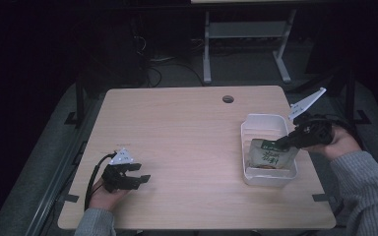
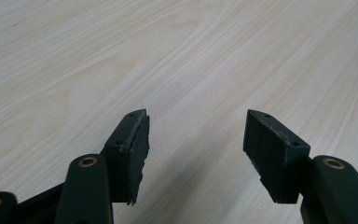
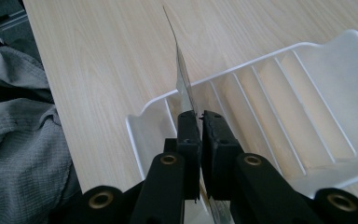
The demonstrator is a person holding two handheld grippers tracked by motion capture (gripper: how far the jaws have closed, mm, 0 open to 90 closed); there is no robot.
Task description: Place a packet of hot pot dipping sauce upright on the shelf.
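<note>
over the clear bin [image 1: 256, 123] the right gripper [image 1: 281, 144] pinches a green pouch [image 1: 270, 155], left gripper [image 1: 140, 173] gaping on the table [image 1: 177, 128].

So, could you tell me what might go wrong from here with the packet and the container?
1. The right gripper pinches only the top edge of the green packet; that thin grip could slip, letting the packet flop.
2. The packet stands in the near end of the light plastic container, which sits close to the table edge. A sideways pull might drag or tip it.
3. The left gripper rests open, far away, so nothing steadies the container.
</note>
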